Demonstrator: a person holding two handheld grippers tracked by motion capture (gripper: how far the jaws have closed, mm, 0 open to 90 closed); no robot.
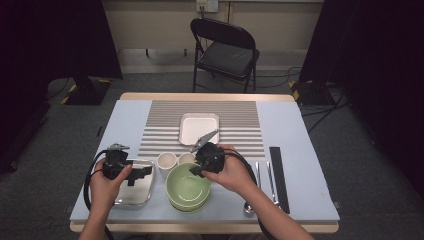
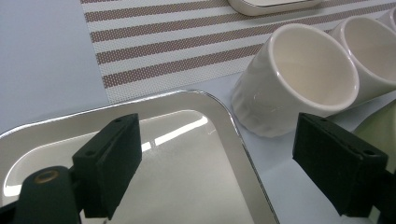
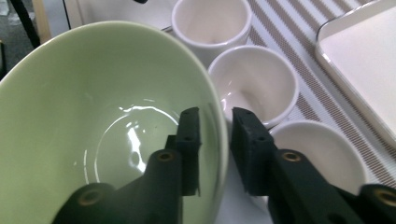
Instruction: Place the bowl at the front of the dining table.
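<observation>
A pale green bowl [image 1: 187, 192] stands near the table's front edge, seemingly stacked on another one. My right gripper [image 1: 195, 171] reaches over its far rim. In the right gripper view the bowl [image 3: 93, 116] fills the left side, and my right gripper [image 3: 215, 114] straddles the rim, one jaw inside and one outside. The jaws stand narrowly apart, with a thin gap showing on the inner side. My left gripper [image 1: 140, 174] hovers over a shiny metal tray [image 1: 135, 197]. Seen from its own camera, the left gripper [image 2: 215, 123] is wide open above the tray [image 2: 187, 163], holding nothing.
Two white cups [image 1: 166, 161] [image 1: 186, 158] stand between tray and bowl, close to both grippers. A white square plate [image 1: 199, 127] lies on the striped placemat [image 1: 235, 115]. Cutlery [image 1: 270, 175] and a black strip [image 1: 279, 175] lie to the right. A folding chair [image 1: 225, 52] stands beyond the table.
</observation>
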